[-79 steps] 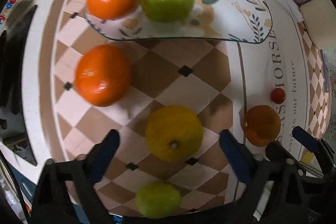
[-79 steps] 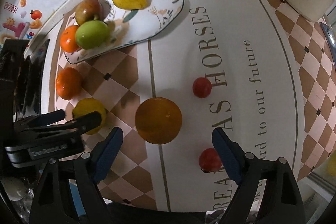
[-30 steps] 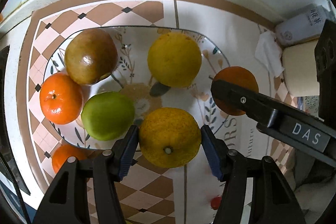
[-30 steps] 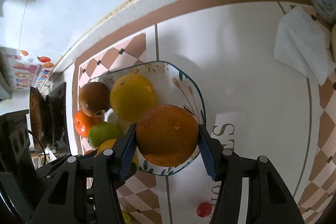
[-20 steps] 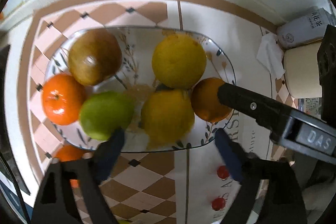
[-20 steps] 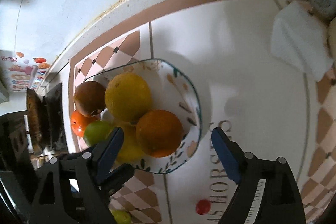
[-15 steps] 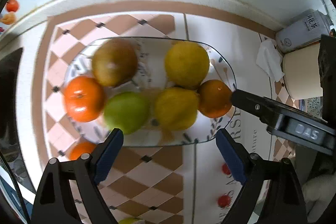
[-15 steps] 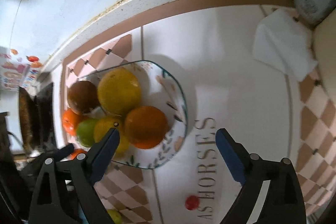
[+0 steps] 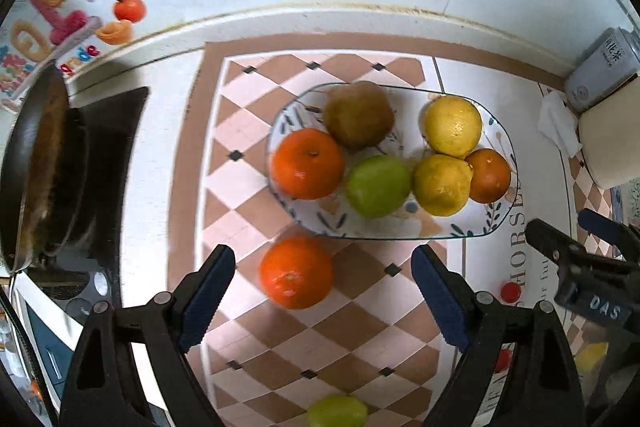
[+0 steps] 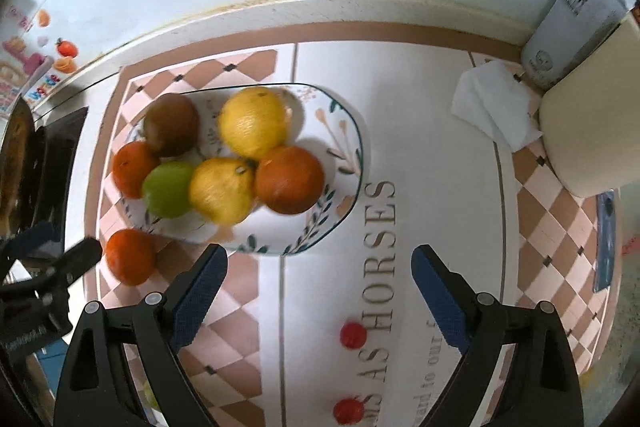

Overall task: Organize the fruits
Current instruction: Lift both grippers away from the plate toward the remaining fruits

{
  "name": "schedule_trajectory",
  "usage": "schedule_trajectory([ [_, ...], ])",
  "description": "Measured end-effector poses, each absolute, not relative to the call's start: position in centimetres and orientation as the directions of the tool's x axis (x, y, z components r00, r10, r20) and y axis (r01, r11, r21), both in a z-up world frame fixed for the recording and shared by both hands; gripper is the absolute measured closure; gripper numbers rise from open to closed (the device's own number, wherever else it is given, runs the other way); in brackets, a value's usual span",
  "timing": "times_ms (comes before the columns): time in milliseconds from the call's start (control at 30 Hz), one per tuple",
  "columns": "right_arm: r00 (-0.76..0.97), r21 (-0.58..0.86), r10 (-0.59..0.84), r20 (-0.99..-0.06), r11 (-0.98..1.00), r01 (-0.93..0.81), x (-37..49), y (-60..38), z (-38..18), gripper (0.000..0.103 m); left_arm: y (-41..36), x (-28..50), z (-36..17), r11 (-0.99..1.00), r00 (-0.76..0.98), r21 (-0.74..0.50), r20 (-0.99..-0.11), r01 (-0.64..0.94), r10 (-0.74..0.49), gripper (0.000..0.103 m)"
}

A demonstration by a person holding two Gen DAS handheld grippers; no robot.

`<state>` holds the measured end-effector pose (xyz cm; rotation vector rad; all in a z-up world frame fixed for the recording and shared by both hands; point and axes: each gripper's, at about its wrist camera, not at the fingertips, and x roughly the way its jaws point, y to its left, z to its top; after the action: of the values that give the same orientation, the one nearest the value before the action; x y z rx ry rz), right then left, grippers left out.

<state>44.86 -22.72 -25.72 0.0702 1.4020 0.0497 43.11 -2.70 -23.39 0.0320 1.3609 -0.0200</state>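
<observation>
A dark pan (image 9: 36, 167) is sitting at the far left of the table (image 10: 420, 131). My left gripper (image 9: 322, 291) is hovering with fingers spread wide, gripping nothing, above a loose orange (image 9: 296, 271) just beside the patterned plate (image 9: 496, 215). The plate is holding six fruits: an orange, a brown-green one, a green one, two yellow ones and a dark orange. My right gripper (image 10: 318, 291) is hanging open and empty over two small red fruits (image 10: 353, 335).

Black triangular gripper frames, silver screws, ribbed blue fingers (image 9: 206, 293), white "DAS" marking
</observation>
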Motion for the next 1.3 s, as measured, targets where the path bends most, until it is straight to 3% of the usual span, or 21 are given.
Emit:
schedule_trajectory([
  [833, 0.435, 0.08, 0.065, -0.898, 0.997, 0.016, 31.2, -20.4, -9.3, 0.008, -1.3, 31.0, -9.8, 0.996, 0.45, -0.02, -0.891, 0.091, -0.059, 0.013],
  [1300, 0.474, 0.083, 0.049, -0.879, 0.995, 0.051, 27.4, -20.9, -6.7, 0.008, -1.2, 28.0, -7.8, 0.997, 0.516, -0.002, -0.855, 0.08, -0.044, 0.013],
])
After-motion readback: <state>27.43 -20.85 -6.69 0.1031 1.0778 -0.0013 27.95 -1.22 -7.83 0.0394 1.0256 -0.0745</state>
